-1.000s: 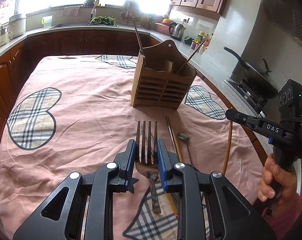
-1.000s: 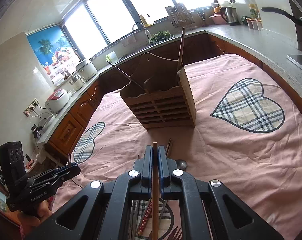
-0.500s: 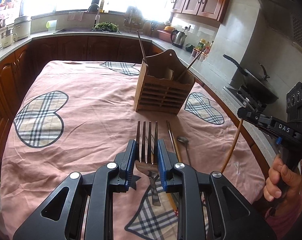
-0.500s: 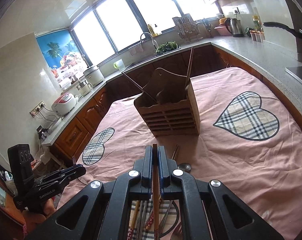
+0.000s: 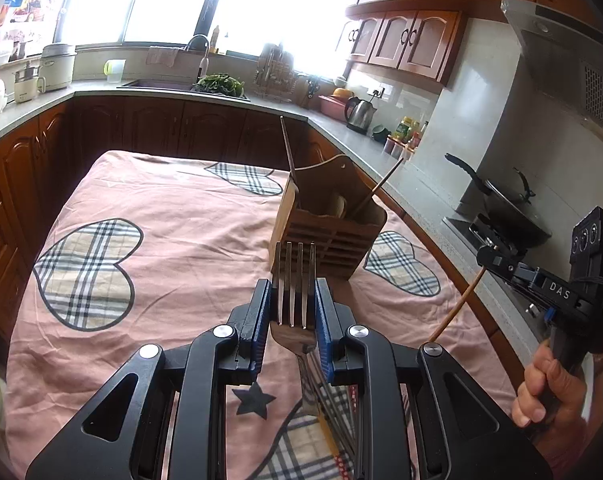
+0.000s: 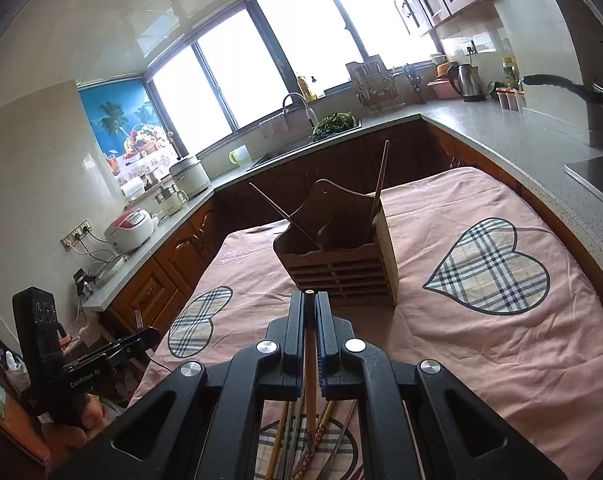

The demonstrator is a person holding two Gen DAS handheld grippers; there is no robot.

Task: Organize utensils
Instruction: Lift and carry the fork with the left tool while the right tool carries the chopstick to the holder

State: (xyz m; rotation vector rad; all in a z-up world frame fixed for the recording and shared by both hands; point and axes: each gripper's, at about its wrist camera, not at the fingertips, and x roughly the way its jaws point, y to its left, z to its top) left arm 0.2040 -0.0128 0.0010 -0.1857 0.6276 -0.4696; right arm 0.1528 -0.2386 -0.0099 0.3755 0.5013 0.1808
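My left gripper (image 5: 293, 300) is shut on a metal fork (image 5: 294, 280), tines pointing forward, held above the pink cloth. My right gripper (image 6: 310, 300) is shut on a wooden chopstick (image 6: 310, 360); it also shows at the right of the left wrist view (image 5: 457, 308). The wooden utensil holder (image 5: 325, 236) stands on the table ahead of both grippers, with two sticks leaning in it; it shows in the right wrist view too (image 6: 341, 256). Several chopsticks and utensils (image 6: 301, 436) lie on the cloth under the right gripper.
The table carries a pink cloth (image 5: 173, 280) with plaid hearts. Counters surround it, with a wok on the stove (image 5: 501, 208) to the right, a kettle (image 5: 359, 114) and a sink (image 5: 161, 84) behind.
Both grippers have risen with their utensils; the table and holder look farther below. The right gripper with the chopstick has lifted and moved right in the left view.
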